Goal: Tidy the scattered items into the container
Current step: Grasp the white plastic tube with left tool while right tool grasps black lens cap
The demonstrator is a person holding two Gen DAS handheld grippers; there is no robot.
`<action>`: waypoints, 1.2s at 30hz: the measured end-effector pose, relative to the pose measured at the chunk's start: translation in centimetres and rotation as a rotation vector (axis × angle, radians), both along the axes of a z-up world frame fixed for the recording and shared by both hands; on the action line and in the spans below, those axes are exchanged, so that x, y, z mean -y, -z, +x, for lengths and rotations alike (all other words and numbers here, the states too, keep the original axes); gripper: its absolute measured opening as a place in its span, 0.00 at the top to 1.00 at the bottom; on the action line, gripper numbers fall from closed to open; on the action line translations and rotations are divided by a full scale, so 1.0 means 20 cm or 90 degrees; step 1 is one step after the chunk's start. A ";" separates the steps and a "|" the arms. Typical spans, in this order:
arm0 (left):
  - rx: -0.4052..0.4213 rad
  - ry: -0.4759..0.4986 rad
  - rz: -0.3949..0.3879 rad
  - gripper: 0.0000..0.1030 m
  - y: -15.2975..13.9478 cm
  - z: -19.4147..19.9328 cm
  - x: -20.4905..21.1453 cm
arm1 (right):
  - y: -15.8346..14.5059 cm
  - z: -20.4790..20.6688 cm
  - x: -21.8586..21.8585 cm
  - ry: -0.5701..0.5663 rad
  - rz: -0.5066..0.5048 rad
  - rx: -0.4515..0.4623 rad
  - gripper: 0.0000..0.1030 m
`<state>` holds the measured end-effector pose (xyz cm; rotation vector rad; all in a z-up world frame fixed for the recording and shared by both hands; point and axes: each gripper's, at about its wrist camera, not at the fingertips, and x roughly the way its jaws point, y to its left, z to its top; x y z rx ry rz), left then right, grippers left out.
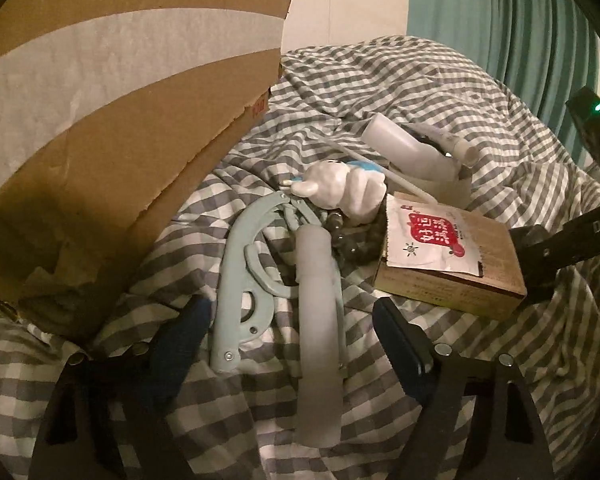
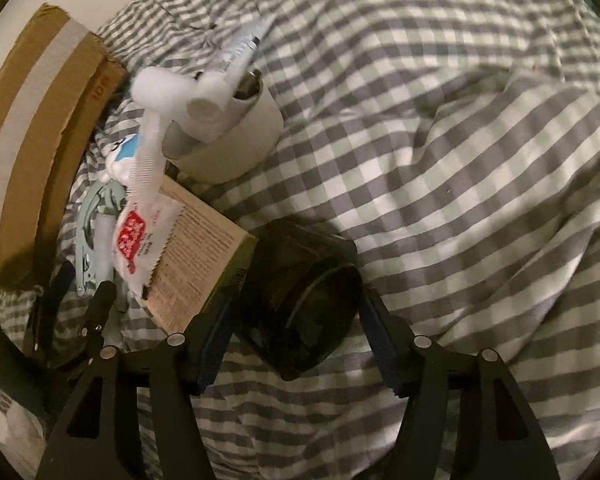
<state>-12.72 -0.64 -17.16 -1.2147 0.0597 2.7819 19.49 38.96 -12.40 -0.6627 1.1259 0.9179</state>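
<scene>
Left wrist view: left gripper low over the gingham bedding, fingers apart; between them lie the pale-blue folding hanger and a frosted white tube; pads not pressing either, nothing gripped; cardboard box with a white tape stripe stands just left of the hanger, flap raised; behind the hanger a white-and-blue figurine, dark beads beside it; right of that a small brown carton with a red-and-white sachet on top; further back a white cup lying on its side with a bottle and tubes in it; right gripper visible at the right edge, just beside the carton.

Right wrist view: right gripper pointing steeply down, fingers apart and straddling a dark jar lying on its side on the bedding; can't tell whether the pads touch it, no clear clamp; carton touches the jar's left side, sachet on it; cup beyond; cardboard box at far left, hanger beside it; left gripper in view at lower left over the hanger.
</scene>
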 end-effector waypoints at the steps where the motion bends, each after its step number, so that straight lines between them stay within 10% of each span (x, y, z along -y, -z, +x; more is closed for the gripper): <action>1: -0.001 0.001 -0.001 0.18 0.00 0.00 0.00 | 0.00 0.00 0.00 0.000 0.000 0.000 0.39; 17: 0.048 -0.008 -0.045 0.63 -0.03 0.04 0.01 | 0.02 -0.05 0.09 -0.025 -0.029 -0.001 0.41; 26: 0.057 0.005 -0.088 0.61 0.03 -0.03 -0.04 | -0.04 -0.13 0.14 -0.054 -0.028 0.043 0.46; 36: 0.071 0.019 -0.001 0.83 -0.13 0.07 0.08 | -0.24 -0.16 0.23 -0.071 0.022 0.084 0.49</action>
